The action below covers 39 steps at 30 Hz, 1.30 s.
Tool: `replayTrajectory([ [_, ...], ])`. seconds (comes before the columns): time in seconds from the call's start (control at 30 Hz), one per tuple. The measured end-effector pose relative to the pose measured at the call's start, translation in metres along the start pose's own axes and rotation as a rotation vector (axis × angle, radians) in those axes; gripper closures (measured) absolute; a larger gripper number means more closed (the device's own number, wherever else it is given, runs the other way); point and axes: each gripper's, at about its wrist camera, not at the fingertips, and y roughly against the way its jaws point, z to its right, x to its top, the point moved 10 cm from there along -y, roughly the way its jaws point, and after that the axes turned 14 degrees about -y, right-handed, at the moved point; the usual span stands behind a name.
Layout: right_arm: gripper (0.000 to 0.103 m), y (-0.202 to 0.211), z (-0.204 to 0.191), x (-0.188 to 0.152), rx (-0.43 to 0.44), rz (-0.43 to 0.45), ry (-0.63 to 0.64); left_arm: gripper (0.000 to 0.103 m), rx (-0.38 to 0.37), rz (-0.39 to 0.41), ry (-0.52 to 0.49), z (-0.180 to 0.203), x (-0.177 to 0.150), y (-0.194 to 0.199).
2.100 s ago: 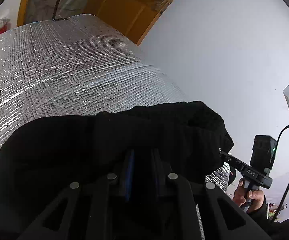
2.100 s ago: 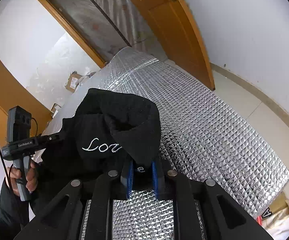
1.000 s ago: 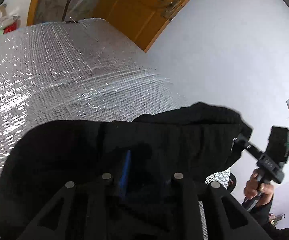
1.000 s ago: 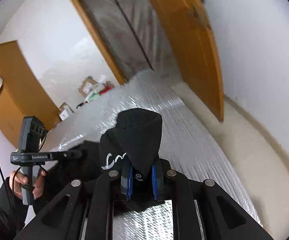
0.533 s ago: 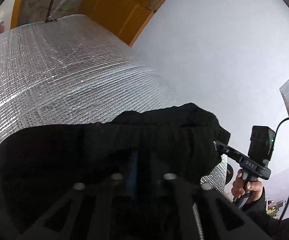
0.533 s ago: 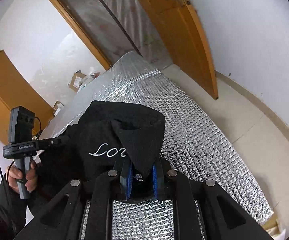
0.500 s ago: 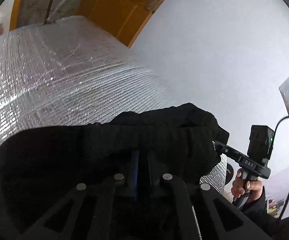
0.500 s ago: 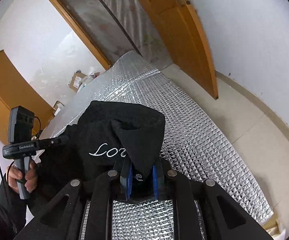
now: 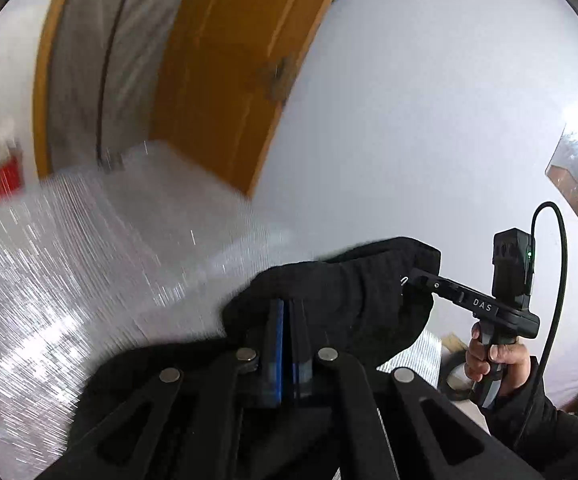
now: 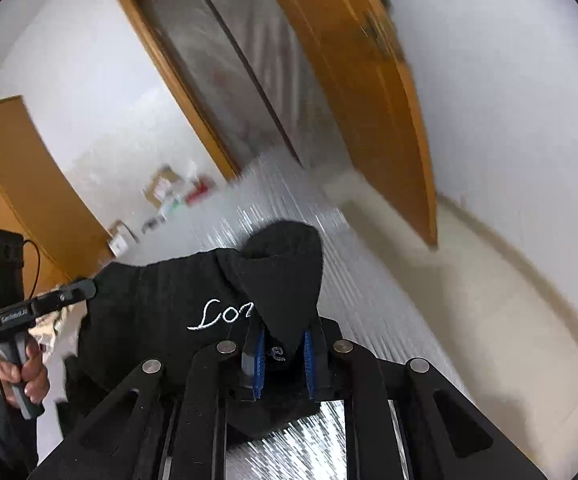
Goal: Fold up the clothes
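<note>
A black knitted garment (image 10: 161,312) with white embroidered lettering hangs stretched between my two grippers, above the silver foil-covered surface (image 9: 69,280). My left gripper (image 9: 287,320) is shut on a fold of the garment (image 9: 349,292), its blue pads pressed together. In the right wrist view it (image 10: 89,288) holds the garment's left corner. My right gripper (image 10: 283,346) is shut on a bunched fold, with fabric filling the gap between its pads; in the left wrist view it (image 9: 409,280) grips the far right edge. A hand (image 9: 493,356) holds its handle.
The foil surface (image 10: 369,280) runs away toward an orange door (image 9: 229,80) and a plastic-covered doorway (image 10: 225,60). Boxes (image 10: 161,192) lie at the far end, a wooden cabinet (image 10: 29,180) on the left. Bare floor (image 10: 509,300) lies along the surface's right side.
My left jaws went from apart to shut on the fabric. Both grippers rose, lifting the garment off the foil surface.
</note>
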Motion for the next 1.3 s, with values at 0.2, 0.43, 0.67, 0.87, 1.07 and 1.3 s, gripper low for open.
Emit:
replayTrajectory([
  [0.2, 0.088, 0.043, -0.095, 0.080, 0.106, 0.174, 0.117, 0.100, 0.191, 0.214, -0.141, 0.027, 0.092, 0.113],
  [0.43, 0.089, 0.136, -0.198, 0.161, 0.176, 0.384, 0.257, 0.100, 0.392, 0.402, -0.311, 0.083, 0.172, 0.226],
  [0.67, 0.089, 0.244, -0.269, 0.228, 0.188, 0.607, 0.327, 0.100, 0.480, 0.572, -0.456, 0.164, 0.243, 0.312],
  [0.87, 0.089, 0.311, -0.304, 0.260, 0.162, 0.747, 0.369, 0.100, 0.497, 0.655, -0.513, 0.220, 0.261, 0.347],
  [1.07, 0.088, 0.326, -0.336, 0.272, 0.184, 0.784, 0.390, 0.100, 0.497, 0.694, -0.553, 0.244, 0.251, 0.369],
  [1.3, 0.088, 0.207, -0.388, 0.215, 0.314, 0.538, 0.451, 0.100, 0.598, 0.637, -0.412, 0.188, 0.195, 0.376],
])
